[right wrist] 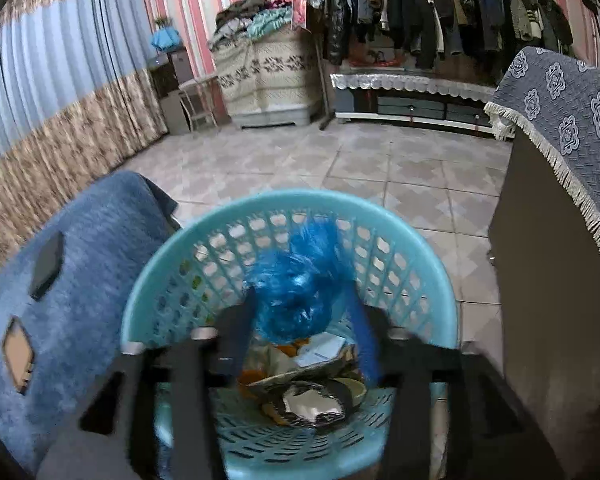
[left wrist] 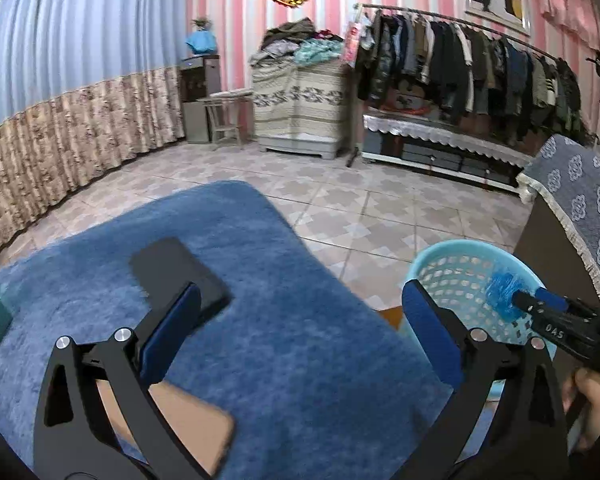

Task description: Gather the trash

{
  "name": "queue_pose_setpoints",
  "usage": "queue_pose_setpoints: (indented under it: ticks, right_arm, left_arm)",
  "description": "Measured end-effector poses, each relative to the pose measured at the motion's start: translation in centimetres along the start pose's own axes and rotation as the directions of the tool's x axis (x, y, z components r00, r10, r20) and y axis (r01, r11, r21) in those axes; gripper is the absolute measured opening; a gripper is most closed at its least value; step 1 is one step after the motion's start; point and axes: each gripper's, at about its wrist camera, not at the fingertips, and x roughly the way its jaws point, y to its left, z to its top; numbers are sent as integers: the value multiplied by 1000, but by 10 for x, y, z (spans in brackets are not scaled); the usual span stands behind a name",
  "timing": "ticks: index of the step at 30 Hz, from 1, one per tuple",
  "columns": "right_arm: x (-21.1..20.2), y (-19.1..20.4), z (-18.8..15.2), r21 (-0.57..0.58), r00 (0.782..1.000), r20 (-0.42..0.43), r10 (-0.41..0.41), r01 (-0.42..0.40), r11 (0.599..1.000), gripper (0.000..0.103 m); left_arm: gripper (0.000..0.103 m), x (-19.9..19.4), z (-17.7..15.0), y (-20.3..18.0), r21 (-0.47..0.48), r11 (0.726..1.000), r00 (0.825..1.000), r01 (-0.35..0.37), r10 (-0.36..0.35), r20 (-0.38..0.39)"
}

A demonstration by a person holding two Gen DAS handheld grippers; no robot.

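Your right gripper point(right wrist: 300, 312) pinches a crumpled blue plastic bag point(right wrist: 296, 296) above the turquoise basket point(right wrist: 148, 300), which already holds scraps. Your left gripper point(left wrist: 296, 312) hangs spread and empty over the blue-covered table point(left wrist: 280, 280); release remains.

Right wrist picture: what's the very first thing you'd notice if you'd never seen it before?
Probably the crumpled blue plastic bag, pinched by the right hand-held gripper right over the light blue basket, which already has scraps at its bottom. Next, the fluffy blue rug beside the basket, with a black phone lying on it. Far back, dark coats on a clothes rack line the pink striped wall.
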Motion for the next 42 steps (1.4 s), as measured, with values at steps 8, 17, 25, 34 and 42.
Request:
queue_pose_setpoints:
  ticks: [8,17,25,34,42]
  right_arm:
    - [-23,3,0,-13,998,21,-55,56,998,89]
    - [-67,29,-10,-54,996,88,-15,20,998,98]
    - [-111,79,-36,-99,982,154,110,-96,990,98]
    - [-153,145,-83,-228,950,220,220,-169,959,98]
    - [-171,181,-138,-297,935,229,272,-199,934,98]
  left_arm:
    - [97,-35,-2,41,-62,996,998,-61,62,25]
    - [97,-74,-21,62,-66,991,990,-118,122,65]
    - [97,-110,-44,79,-76,983,981,-170,176,76]
    - [98,-150,-90,105,-146,960,967,-238,248,56]
    - [98,-173,-136,109,-93,941,942,-324,330,57]
